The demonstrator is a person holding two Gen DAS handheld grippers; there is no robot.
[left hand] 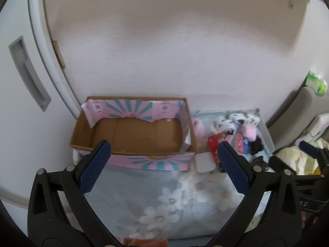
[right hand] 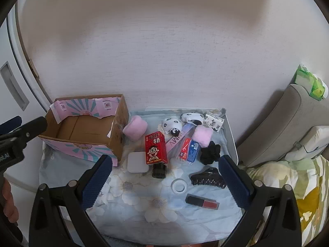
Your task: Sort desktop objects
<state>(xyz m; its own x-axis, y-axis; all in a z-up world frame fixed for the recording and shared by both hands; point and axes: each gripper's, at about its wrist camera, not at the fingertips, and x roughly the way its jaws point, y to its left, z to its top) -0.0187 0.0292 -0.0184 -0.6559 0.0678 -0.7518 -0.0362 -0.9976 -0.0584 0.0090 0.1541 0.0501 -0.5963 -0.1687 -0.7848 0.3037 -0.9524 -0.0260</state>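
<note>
An empty cardboard box [right hand: 82,131] with pink and teal print stands at the table's back left; it also shows in the left wrist view [left hand: 131,131]. To its right lie a red milk carton [right hand: 155,148], a white square case [right hand: 136,162], a black jar [right hand: 159,170], a clear tape ring [right hand: 179,185], a black hair claw [right hand: 207,178], a red lipstick [right hand: 202,202], a black scrunchie [right hand: 210,152] and pink puffs [right hand: 134,129]. My left gripper [left hand: 163,166] is open and empty in front of the box. My right gripper [right hand: 164,182] is open and empty above the small items.
A floral cloth [right hand: 144,212] covers the table. A blue packet [right hand: 190,150] and panda plush toys [right hand: 171,125] lie at the back. The wall stands close behind. A grey cushion [right hand: 287,123] and bedding [right hand: 287,177] are to the right, a white door [left hand: 24,82] to the left.
</note>
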